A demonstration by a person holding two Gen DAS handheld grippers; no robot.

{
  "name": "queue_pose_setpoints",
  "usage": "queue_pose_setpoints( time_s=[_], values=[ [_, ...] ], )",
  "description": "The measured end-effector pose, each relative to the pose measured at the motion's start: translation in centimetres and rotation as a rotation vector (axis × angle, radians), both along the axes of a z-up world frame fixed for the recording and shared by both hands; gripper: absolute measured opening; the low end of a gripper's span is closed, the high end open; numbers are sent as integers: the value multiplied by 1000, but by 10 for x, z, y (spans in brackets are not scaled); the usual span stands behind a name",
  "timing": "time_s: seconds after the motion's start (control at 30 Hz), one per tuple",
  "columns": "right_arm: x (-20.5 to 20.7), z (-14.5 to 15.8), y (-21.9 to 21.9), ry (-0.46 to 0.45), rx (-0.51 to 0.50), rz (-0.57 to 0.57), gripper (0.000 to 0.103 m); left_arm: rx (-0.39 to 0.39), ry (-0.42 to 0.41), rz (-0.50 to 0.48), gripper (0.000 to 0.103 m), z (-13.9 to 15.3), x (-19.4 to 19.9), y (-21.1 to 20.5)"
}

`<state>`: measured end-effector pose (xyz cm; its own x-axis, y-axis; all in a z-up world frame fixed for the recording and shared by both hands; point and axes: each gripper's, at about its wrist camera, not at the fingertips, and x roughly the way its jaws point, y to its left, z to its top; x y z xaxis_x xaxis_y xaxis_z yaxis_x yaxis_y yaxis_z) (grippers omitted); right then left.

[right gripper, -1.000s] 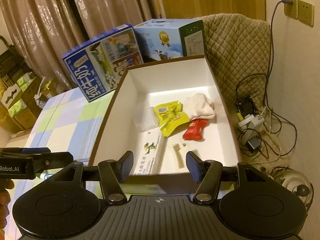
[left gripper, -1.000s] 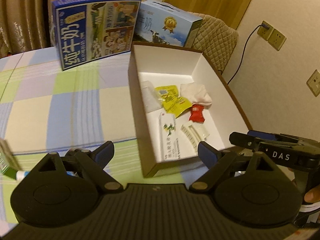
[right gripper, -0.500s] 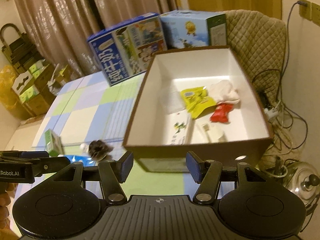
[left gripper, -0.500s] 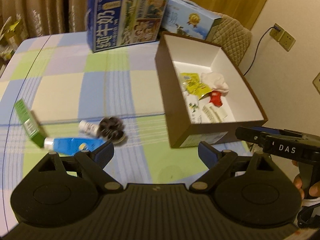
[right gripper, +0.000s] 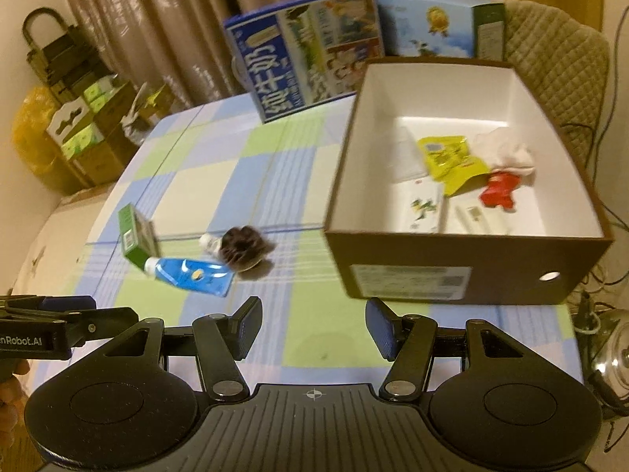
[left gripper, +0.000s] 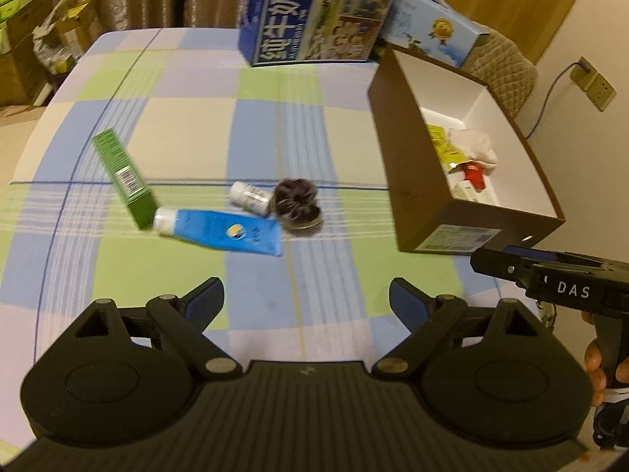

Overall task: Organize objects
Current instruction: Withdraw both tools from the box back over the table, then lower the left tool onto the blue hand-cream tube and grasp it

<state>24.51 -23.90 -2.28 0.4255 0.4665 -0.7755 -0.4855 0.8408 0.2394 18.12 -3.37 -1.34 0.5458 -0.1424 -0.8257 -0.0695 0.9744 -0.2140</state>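
Indoors, a checked tablecloth (left gripper: 188,126) fronts brown curtains (right gripper: 165,31); both grippers' jaws spread, empty.

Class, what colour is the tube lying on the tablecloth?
Blue tube with a white cap; clearest in the left wrist view.

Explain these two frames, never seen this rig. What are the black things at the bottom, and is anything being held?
No robot arm here: a person carries a handheld two-finger gripper in each hand, each with a fisheye camera looking along its fingers. One picture is from the left gripper, the other from the right gripper. Each also glimpses the other at its edge. Both are open and hold nothing.

On the checked tablecloth lie a green box, a blue tube, a small white bottle and a dark scrunchie. The brown box already holds packets and small items. Two milk cartons stand behind.
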Motion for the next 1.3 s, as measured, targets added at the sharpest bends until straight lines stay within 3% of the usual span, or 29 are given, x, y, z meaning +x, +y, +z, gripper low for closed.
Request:
queue_pose_setpoints(
  time_s=[0.43,0.9,0.97,1.0,1.03,1.3],
  values=[
    [-13,-15,42,40,-13,92,56,12,7,76,89,0,-21,35],
    [-9,-10,73,113,183,116,56,32,21,115,89,-3,-25,64],
    [-6,-16,77,133,186,116,63,34,27,120,89,-5,-23,68],
    [-6,-18,79,136,187,116,75,35,31,121,89,-6,-23,70],
    [-6,-20,81,132,186,117,80,36,35,124,89,-8,-21,73],
    [0,-37,96,111,94,124,80,31,71,141,89,-22,-10,89]
  ],
)
